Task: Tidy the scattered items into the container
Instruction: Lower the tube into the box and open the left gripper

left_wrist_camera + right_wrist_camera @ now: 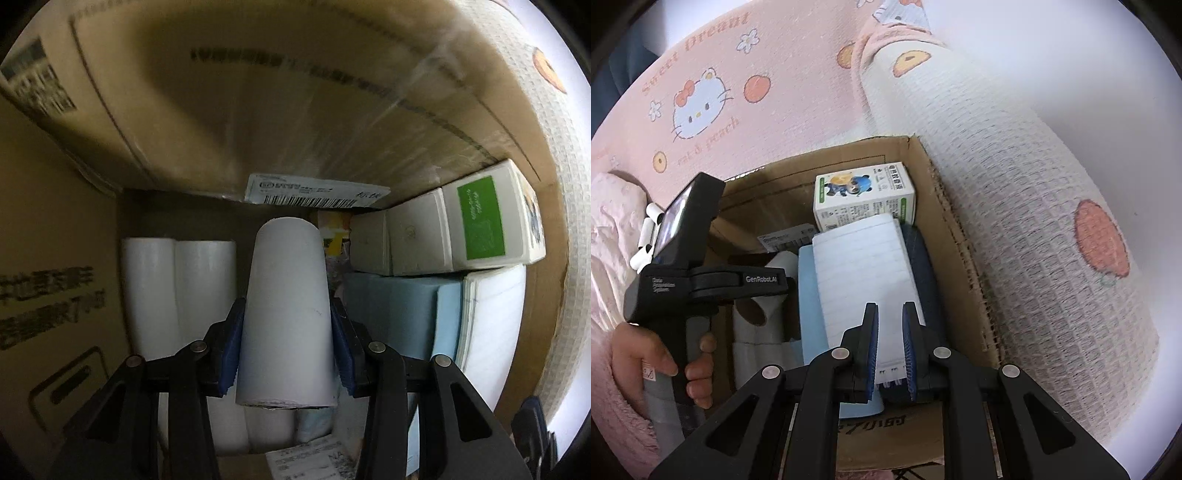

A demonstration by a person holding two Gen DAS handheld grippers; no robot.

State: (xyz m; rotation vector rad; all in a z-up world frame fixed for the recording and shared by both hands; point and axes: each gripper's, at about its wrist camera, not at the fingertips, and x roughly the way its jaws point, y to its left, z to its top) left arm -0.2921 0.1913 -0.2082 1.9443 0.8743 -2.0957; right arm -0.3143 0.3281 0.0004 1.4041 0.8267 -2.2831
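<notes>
- Left gripper (286, 334) clamps a white roll (286, 314), held inside the cardboard box (960, 236) above other rolls (177, 288); not yet released.
- Right gripper (889, 354): narrow gap, empty, over the box.
- Boxes (864, 195) and label stacks (864, 277) already packed; small white pieces (646, 236) remain outside.

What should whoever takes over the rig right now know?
Left gripper: jaws shut on a white paper roll, held inside the cardboard box.
Right gripper: jaws slightly apart, empty, above the white label stack.
In box: two paper rolls, green-labelled carton, blue pads.
Left: release the roll; small white tubes lie outside on the bedding.
</notes>
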